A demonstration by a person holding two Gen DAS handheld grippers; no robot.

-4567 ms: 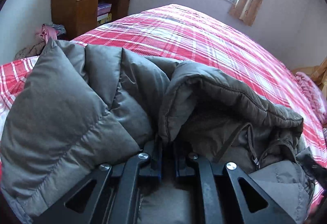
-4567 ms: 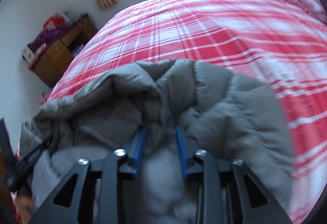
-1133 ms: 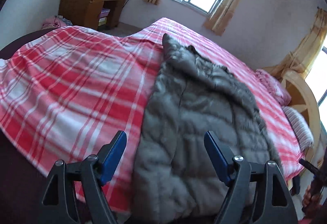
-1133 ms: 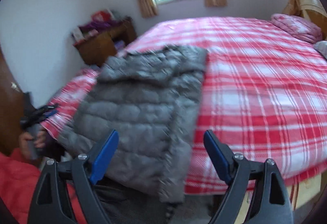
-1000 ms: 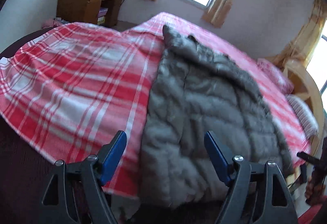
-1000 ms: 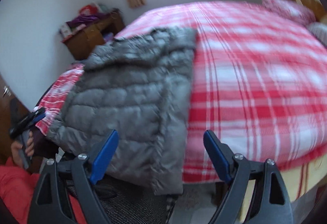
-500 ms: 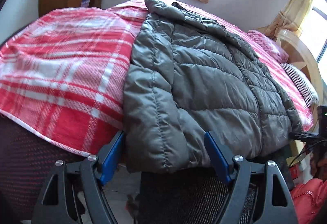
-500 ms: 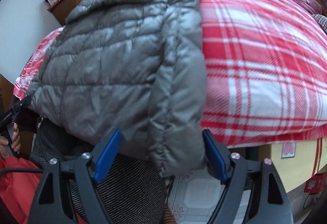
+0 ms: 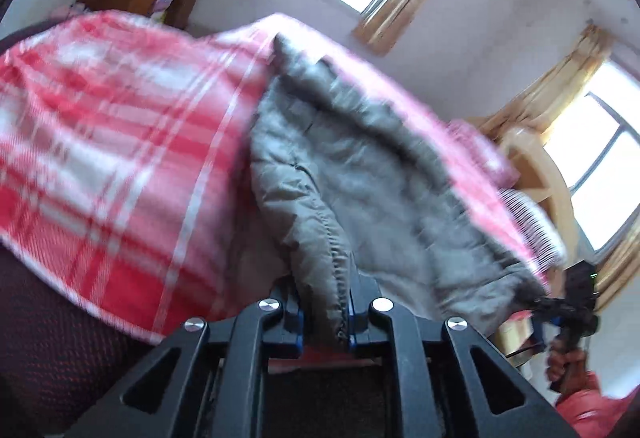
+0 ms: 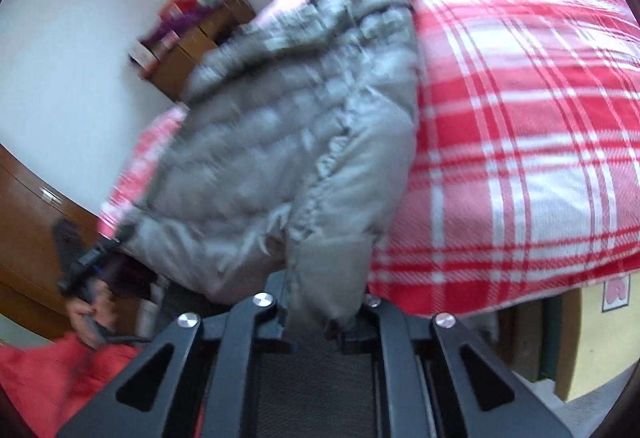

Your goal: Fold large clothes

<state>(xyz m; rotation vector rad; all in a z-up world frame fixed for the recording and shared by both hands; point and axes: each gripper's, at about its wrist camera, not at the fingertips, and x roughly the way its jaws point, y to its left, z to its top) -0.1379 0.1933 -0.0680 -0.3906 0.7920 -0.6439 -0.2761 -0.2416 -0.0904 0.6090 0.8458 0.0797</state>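
A grey padded jacket (image 9: 360, 174) is lying lengthwise on the bed (image 9: 104, 142), its lower hem hanging over the bed's near edge. The left gripper (image 9: 323, 312) is pinching one corner of that hem, its jaws having just closed on the fabric. The right gripper (image 10: 325, 312) is clamping the opposite hem corner, having likewise just closed. A red plaid blanket (image 10: 520, 126) is covering the bed on both sides of the jacket.

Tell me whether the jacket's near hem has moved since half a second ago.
Yes. The jacket hem, which hung at the plaid bedspread's edge, is now pinched up off it; the left hand-held gripper and right hand-held gripper have just closed on it.
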